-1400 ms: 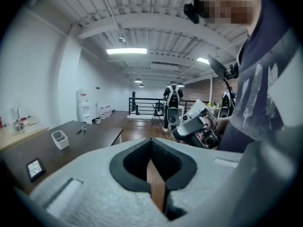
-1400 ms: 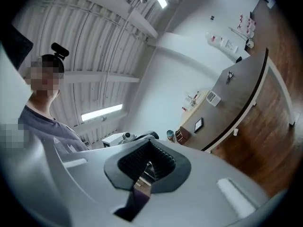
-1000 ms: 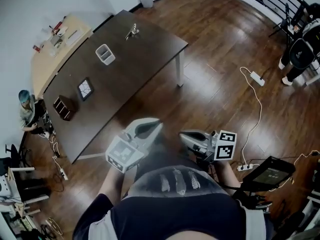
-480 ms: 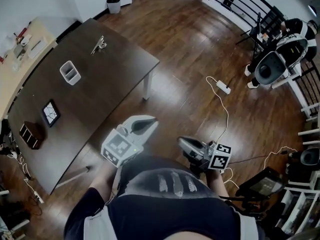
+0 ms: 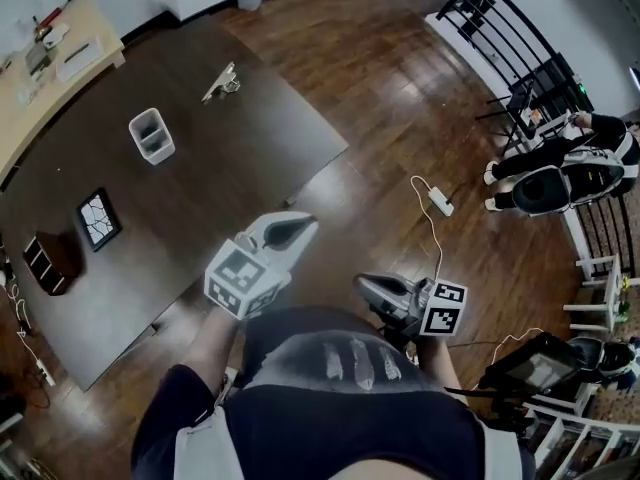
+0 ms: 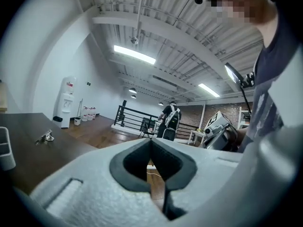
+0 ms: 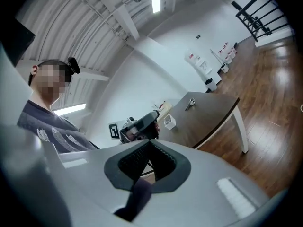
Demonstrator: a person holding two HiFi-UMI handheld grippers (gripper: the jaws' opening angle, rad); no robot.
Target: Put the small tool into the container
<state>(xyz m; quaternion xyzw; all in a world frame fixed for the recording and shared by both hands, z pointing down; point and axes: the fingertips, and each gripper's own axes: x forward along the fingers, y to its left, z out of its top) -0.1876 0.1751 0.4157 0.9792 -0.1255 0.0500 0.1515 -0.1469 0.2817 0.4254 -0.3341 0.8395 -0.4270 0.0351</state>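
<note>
Tool (image 5: 220,81) upper left on table (image 5: 230,168), container (image 5: 152,135) left of it, apart. Left gripper (image 5: 298,227), right gripper (image 5: 364,284) both clenched, empty, lower centre. I'd open left jaws early, approach low.

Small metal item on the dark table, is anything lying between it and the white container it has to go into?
Nothing visible. In the head view only bare tabletop lies between the small metal item and the white container. The patterned tile and dark box sit beyond the container, off that path.
</note>
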